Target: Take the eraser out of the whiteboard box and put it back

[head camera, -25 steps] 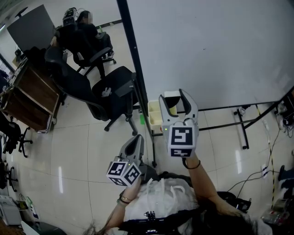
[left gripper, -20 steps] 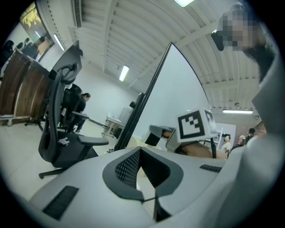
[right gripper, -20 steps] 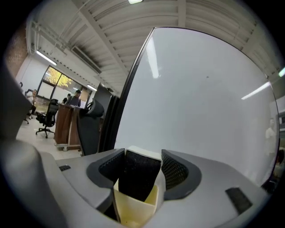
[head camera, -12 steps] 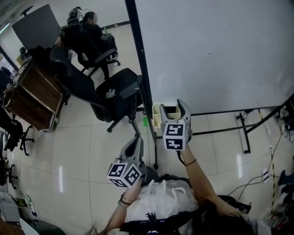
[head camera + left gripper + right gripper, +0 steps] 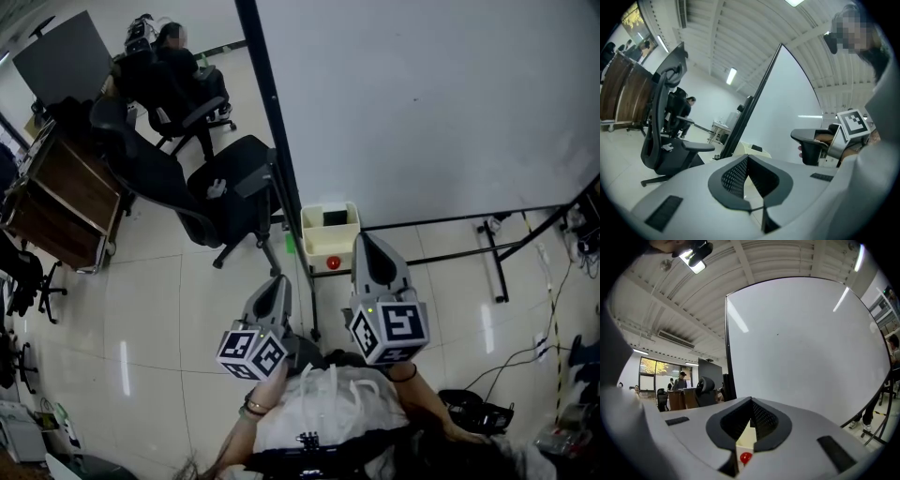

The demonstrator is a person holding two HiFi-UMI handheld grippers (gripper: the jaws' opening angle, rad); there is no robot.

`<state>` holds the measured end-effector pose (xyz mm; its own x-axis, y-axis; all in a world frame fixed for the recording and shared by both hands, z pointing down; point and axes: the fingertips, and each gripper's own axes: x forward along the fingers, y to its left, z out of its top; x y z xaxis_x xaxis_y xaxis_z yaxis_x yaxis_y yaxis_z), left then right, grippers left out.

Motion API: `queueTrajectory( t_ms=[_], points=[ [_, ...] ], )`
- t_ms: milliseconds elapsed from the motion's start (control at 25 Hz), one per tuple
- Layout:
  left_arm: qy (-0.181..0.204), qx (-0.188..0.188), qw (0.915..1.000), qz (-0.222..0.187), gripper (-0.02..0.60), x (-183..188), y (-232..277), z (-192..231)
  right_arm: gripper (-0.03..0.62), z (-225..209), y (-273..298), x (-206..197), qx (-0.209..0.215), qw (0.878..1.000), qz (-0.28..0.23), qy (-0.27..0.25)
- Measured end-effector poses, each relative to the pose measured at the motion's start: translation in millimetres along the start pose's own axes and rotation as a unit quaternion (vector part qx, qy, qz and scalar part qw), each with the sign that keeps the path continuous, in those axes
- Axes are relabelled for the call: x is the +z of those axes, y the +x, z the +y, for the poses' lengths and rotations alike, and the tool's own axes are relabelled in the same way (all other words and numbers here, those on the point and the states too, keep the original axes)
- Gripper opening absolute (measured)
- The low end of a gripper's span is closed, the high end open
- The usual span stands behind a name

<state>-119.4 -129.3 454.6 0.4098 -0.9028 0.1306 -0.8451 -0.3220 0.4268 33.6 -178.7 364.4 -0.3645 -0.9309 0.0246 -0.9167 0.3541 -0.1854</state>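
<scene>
A cream whiteboard box (image 5: 313,246) hangs at the lower left corner of the whiteboard (image 5: 431,94). The dark eraser (image 5: 335,217) lies inside it, and a red round piece (image 5: 333,262) sits on its near side. My right gripper (image 5: 368,240) is shut and empty, just short of the box and to its right. In the right gripper view the box (image 5: 746,439) and the red piece (image 5: 746,457) show through the slit below the closed jaws. My left gripper (image 5: 278,283) hangs lower left of the box, shut and empty. The left gripper view shows the box (image 5: 749,148) beyond its tips.
The whiteboard's black post (image 5: 281,169) runs down past the box. Black office chairs (image 5: 234,187) and a wooden desk (image 5: 66,202) stand to the left, with a seated person (image 5: 169,52) at the back. The stand's legs (image 5: 497,267) and cables (image 5: 553,319) lie on the floor at right.
My right gripper has drawn back from the box toward me and its jaws have shut. The eraser now lies in the box. The left gripper has stayed put.
</scene>
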Motion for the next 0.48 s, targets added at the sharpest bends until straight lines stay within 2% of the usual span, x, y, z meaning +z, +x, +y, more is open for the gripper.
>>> queueTrajectory(
  t_ms=[480],
  points=[
    [-0.003,0.004,1.0,-0.003,-0.015,1,-6,2,0.0,7,6,-32,0.008,0.998,0.058,-0.02]
  ],
)
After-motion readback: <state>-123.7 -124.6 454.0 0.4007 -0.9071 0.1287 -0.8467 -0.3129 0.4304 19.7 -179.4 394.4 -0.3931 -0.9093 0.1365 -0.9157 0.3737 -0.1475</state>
